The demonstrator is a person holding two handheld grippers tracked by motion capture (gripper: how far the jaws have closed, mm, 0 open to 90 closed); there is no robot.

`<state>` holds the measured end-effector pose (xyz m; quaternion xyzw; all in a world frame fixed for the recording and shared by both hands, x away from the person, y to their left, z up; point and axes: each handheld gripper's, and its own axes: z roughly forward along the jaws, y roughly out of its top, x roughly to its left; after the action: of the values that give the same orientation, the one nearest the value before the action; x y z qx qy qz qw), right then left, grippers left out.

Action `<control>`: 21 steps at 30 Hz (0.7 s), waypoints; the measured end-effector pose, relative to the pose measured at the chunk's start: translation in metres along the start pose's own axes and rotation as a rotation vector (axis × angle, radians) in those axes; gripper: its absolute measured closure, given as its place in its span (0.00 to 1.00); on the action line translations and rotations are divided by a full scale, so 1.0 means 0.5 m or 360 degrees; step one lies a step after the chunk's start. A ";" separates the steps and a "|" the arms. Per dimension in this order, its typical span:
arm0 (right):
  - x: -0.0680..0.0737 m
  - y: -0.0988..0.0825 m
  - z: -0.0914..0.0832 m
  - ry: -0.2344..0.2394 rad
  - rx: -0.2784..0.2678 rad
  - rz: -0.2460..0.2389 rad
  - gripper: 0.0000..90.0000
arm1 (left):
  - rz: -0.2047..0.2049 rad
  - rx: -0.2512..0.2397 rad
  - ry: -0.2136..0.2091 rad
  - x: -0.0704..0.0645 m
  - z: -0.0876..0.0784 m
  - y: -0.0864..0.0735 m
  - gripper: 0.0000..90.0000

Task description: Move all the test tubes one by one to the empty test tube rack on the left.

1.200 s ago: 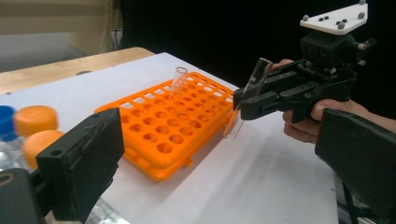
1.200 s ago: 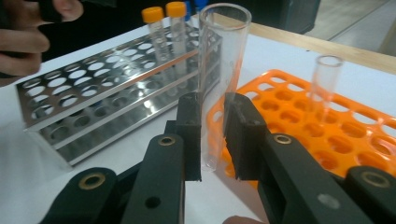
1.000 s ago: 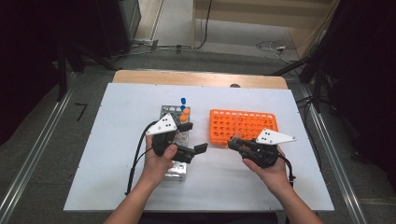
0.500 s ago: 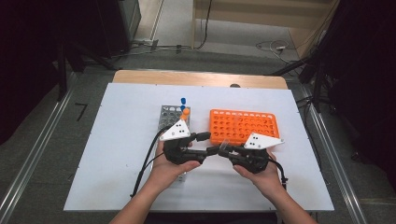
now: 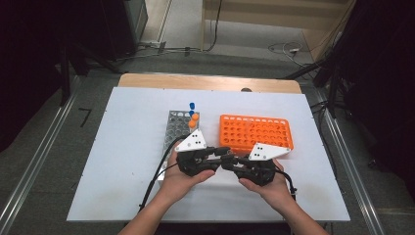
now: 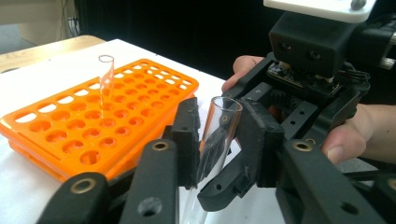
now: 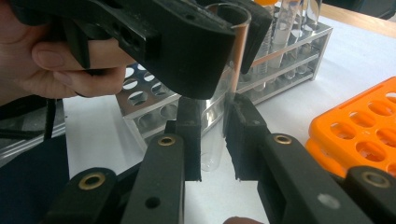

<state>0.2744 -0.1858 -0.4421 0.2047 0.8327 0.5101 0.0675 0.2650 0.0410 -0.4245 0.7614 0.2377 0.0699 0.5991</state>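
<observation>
At the near middle of the white table [image 5: 127, 161] in the high view, your two hands hold the tools nose to nose: the left tool [image 5: 219, 153] points right, the right tool [image 5: 229, 160] points left, and their tips meet just in front of the orange rack [image 5: 256, 132]. The metal rack [image 5: 177, 126] stands to the left of the orange one, with orange-capped tubes [image 5: 194, 120] and a blue-capped tube [image 5: 192, 105] at its far end; from up here the thing between the tips is too small to make out. In the left gripper view, the clear glass tube [image 6: 215, 140] stands nearly upright between your left tool's black jaws, which have just been closing and now press on it from both sides. The right tool [image 6: 229, 179] faces you from beyond, its lower jaw reaching in under the tube, and your right hand [image 6: 348, 135] wraps its body. Behind, the orange rack [image 6: 93, 126] holds one empty tube [image 6: 105, 77] standing in a far hole. In the right gripper view, the same glass tube [image 7: 224, 93] hangs upright, its rounded bottom above the table, and your right tool's jaws are clenched on its lower part, while the left tool [image 7: 219, 42] clamps it higher up near the open mouth. Your left hand [image 7: 56, 60] shows at the left, the metal rack [image 7: 243, 79] with its tubes behind, and a corner of the orange rack [image 7: 359, 135] at the right.
</observation>
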 end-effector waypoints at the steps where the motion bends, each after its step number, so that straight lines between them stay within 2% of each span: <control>1: 0.000 0.000 0.000 0.0005 0.0002 0.0006 0.82 | 0.0014 0.0002 0.0008 -0.002 0.001 0.000 0.80; 10: -0.002 -0.001 0.000 0.0042 0.0007 0.0030 0.82 | 0.0075 0.0009 0.0041 -0.006 -0.001 0.000 0.84; 17: -0.002 -0.001 0.001 0.0047 -0.0006 0.0028 0.81 | 0.0086 -0.0003 0.0054 -0.005 -0.005 0.001 0.85; 21: 0.000 -0.001 0.000 0.0057 -0.0020 0.0024 0.71 | 0.0069 -0.0017 0.0087 0.000 -0.012 0.003 0.85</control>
<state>0.2743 -0.1862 -0.4424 0.2015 0.8290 0.5193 0.0501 0.2631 0.0461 -0.4215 0.7611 0.2370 0.1050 0.5946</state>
